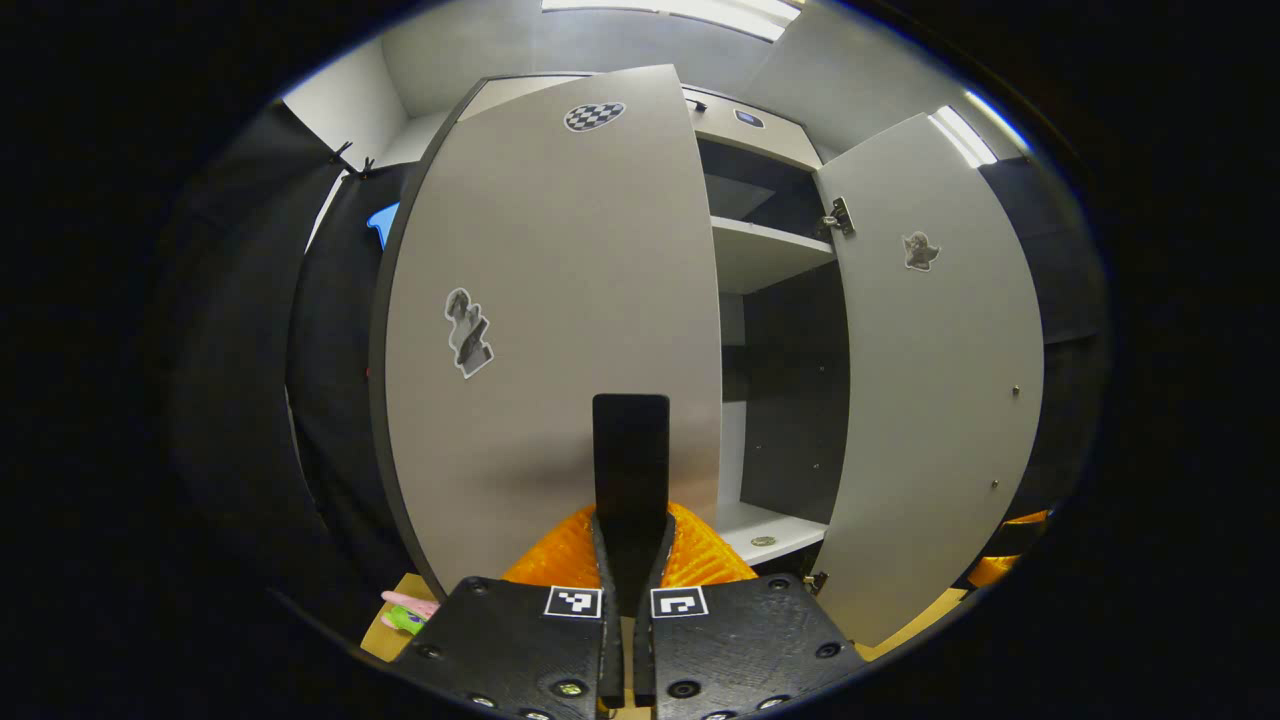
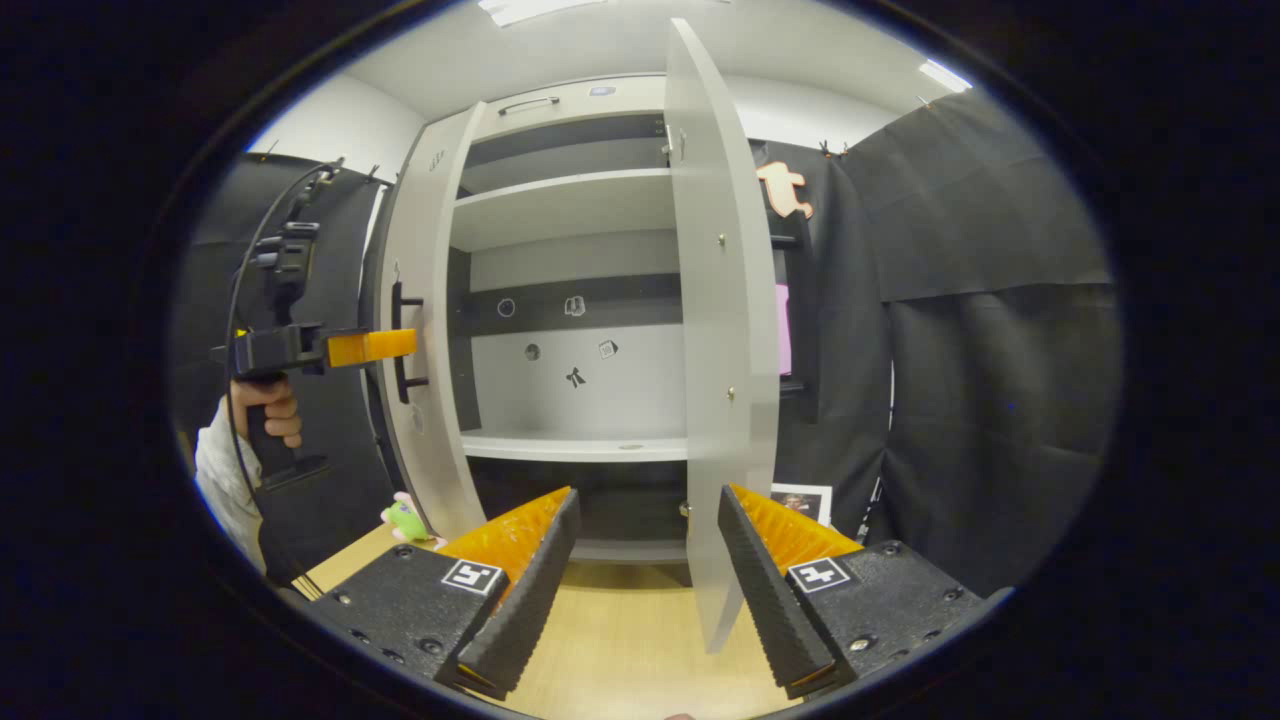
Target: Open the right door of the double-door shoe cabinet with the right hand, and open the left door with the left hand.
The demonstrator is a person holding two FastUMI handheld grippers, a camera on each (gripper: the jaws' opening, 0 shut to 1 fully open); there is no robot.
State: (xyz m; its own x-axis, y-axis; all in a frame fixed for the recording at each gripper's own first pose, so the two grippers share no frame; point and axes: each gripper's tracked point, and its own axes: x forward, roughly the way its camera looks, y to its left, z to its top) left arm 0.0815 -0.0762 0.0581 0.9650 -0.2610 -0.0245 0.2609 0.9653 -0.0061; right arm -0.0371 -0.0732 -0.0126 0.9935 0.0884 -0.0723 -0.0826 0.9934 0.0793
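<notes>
In the left gripper view, the left gripper (image 1: 631,440) has its fingers pressed tight on the dark handle (image 1: 630,450) of the left door (image 1: 520,330), which stands partly ajar; beyond it the right door (image 1: 935,400) is swung wide, baring the shoe cabinet (image 1: 770,255) and its shelves; in the right gripper view, the right gripper (image 2: 645,545) holds nothing, its fingers spread well apart, with the right door's edge just ahead between them; a hand (image 2: 268,408) grips the left gripper's stock beside the left door.
</notes>
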